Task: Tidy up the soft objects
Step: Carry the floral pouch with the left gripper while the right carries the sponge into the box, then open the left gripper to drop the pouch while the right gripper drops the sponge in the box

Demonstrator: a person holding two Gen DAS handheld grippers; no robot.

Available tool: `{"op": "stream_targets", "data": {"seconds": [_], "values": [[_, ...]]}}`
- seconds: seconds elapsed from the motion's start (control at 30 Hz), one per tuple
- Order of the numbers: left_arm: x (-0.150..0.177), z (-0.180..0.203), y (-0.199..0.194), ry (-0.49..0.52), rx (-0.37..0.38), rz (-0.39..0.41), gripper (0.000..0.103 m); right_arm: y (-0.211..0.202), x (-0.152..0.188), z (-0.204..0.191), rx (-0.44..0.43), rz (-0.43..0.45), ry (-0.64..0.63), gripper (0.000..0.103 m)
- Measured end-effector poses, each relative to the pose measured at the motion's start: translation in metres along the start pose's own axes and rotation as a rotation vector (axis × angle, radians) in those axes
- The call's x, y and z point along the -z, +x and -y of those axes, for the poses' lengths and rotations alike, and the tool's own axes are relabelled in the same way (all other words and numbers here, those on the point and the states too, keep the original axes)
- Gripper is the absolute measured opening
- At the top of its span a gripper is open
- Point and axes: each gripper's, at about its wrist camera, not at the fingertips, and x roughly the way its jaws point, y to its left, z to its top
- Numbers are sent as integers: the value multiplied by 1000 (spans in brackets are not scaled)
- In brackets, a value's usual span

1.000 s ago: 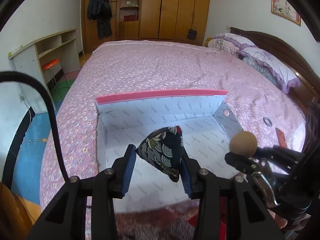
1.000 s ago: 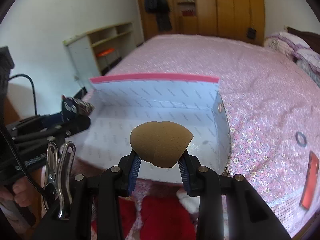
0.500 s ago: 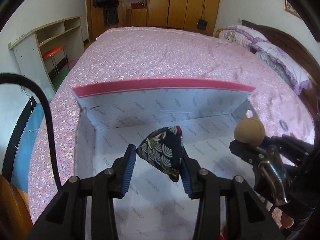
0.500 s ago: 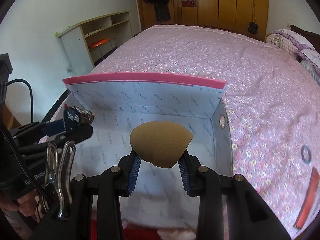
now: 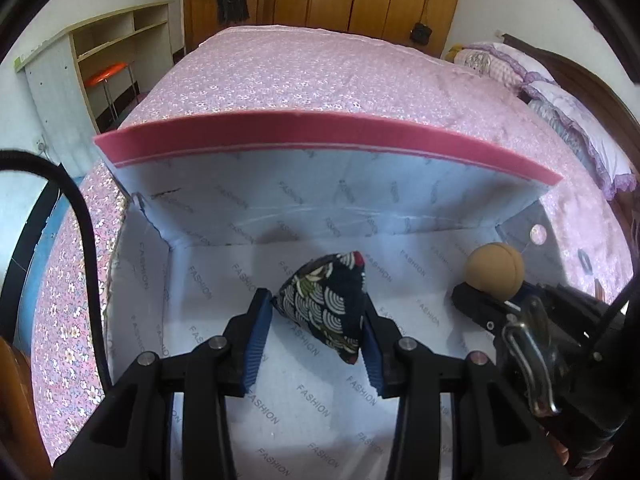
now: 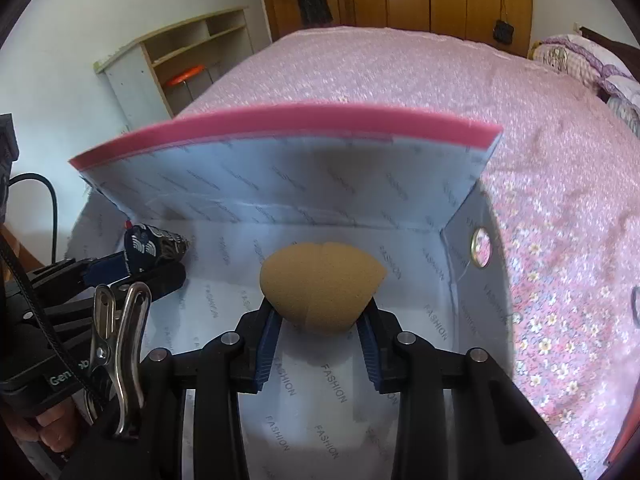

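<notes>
left gripper [image 5: 316, 322] clamps dark wave-print fabric pouch [image 5: 326, 306]; right gripper [image 6: 318, 330] clamps tan sponge [image 6: 322, 286]. only right view shows label, maybe "gen"; white pink-rimmed box [image 5: 320, 142] lining reads "fashion".

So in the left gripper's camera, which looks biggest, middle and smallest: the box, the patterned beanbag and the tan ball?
1. White box with pink rim, by far the biggest.
2. Dark wave-patterned beanbag, held in the left gripper.
3. Tan foam ball, held in the right gripper; it sits farther from the camera, so its true size is less sure.
</notes>
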Motion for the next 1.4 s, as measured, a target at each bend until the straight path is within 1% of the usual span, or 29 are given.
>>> {"op": "stream_targets", "data": {"seconds": [0.47,0.63,0.73,0.83,0.9,0.93,1.0,1.1,1.2,1.23,1.27,1.4], "values": [[1,9,5,3,-24,-2,44,4,2,-7,28,9,-27,40],[0,11,4,2,-28,-4,45,4,0,-5,24,4,-13,41],[0,13,4,9,-52,-8,46,3,-2,-3,12,-1,4,43],[1,16,4,22,-63,-7,51,1,-2,-1,-3,-5,7,47],[2,17,3,23,-68,-6,61,-1,0,1,-1,-3,-3,48],[3,17,3,22,-70,-4,64,-3,0,0,5,2,-11,48],[3,18,0,20,-74,6,66,-7,2,-1,8,16,-16,50],[4,19,-4,25,-64,15,67,-12,4,-1,3,33,-3,56],[7,18,-10,36,-69,21,67,-18,4,0,-13,55,3,59],[8,17,-13,36,-68,25,67,-21,5,-1,-13,63,0,64],[8,16,-15,34,-64,28,67,-25,5,-2,-12,73,-4,66],[12,13,-30,28,-48,44,67,-39,7,-4,-16,99,-11,66]]}}
